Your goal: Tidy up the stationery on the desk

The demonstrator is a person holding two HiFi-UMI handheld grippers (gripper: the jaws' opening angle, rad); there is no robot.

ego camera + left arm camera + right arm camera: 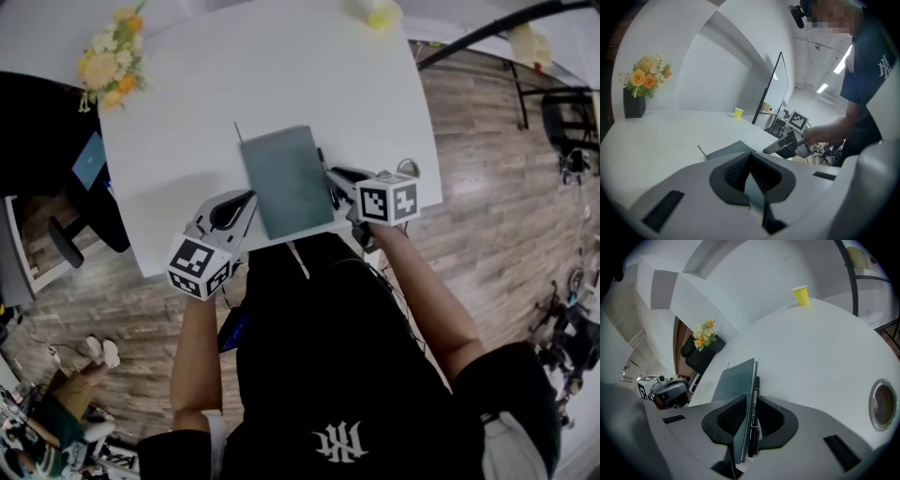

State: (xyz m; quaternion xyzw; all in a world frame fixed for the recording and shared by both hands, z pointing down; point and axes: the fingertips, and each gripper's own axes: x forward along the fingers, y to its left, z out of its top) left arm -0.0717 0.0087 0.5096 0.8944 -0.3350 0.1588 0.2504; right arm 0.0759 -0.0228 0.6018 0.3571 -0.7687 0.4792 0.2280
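White bench (pixel 187 141) carries a closed grey-green notebook (pixel 286 178) at its near edge. Both grippers grip it from opposite sides, probably to lift it level. The left gripper (pixel 247 201) has its fingers together on the near-left edge. The right gripper (pixel 336 180) clamps the right edge together with a slim black pen (pixel 753 397).

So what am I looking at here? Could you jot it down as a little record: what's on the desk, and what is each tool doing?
Surface: white desk
Main item: grey notebook, near the desk's front edge
Left side: left tool shut on the notebook's near left corner
Right side: right tool shut on the notebook's right edge, with a black pen pinched alongside it
Elsewhere: flowers at the far left corner, yellow cup at the far edge, both untouched
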